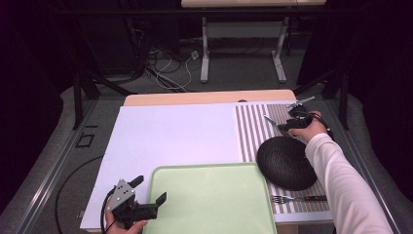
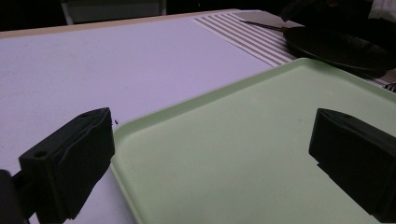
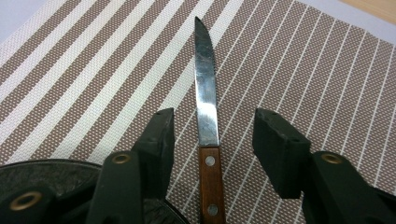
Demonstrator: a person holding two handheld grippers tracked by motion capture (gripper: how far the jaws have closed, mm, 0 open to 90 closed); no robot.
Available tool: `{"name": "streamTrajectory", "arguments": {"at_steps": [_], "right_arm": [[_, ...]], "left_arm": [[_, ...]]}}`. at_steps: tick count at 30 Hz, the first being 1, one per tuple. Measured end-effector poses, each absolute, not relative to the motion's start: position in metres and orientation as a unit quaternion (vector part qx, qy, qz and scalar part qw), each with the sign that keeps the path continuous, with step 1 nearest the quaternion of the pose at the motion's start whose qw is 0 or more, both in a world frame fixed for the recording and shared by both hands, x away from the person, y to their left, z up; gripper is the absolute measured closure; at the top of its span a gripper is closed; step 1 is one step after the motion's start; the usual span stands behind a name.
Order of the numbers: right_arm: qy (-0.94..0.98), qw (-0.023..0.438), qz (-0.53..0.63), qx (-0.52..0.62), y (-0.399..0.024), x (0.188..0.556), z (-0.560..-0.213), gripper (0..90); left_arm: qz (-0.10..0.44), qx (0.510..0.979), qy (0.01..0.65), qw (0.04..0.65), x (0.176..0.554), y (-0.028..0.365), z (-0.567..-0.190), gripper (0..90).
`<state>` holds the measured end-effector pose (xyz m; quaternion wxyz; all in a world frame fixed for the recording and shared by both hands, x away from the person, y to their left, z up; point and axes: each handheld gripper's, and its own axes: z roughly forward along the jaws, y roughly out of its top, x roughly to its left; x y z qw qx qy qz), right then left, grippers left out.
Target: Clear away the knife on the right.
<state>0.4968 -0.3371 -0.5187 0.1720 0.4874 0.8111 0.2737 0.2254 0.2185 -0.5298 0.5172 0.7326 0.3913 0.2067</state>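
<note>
at the near edge of the bench, the left hand-held gripper (image 1: 150, 190) stands wide, its jaws spread and holding nothing. in the left gripper view one jaw sits over the white sheet (image 2: 93, 65) and the other over the pale green tray (image 2: 243, 154), straddling the tray's near corner; whether either jaw touches the rim cannot be told.

beyond the tray, to its right, a fork (image 1: 292, 199) lies on the striped placemat (image 1: 251, 131), with a dark round plate (image 1: 285, 162) just past it.

farther off, the right hand-held gripper (image 1: 284, 120) is over the placemat at the plate's far edge. its jaws are partly open, with a wood-handled knife (image 3: 207, 121) lying flat on the mat between them, blade pointing away. neither pad touches the knife; there is a gap on each side of the handle.
</note>
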Motion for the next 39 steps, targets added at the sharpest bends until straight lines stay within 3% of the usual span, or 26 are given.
{"name": "streamTrajectory", "arguments": {"at_steps": [9, 39], "right_arm": [[0.816, 0.146, 0.271, 0.489, -0.334, 0.498, -0.525, 56.9], [0.809, 0.146, 0.254, 0.51, -0.339, 0.497, -0.54, 73.2]], "left_arm": [[0.207, 0.733, 0.39, 0.517, 0.226, 0.218, -0.53, 0.6], [0.206, 0.736, 0.389, 0.515, 0.226, 0.218, -0.53, 0.6]]}}
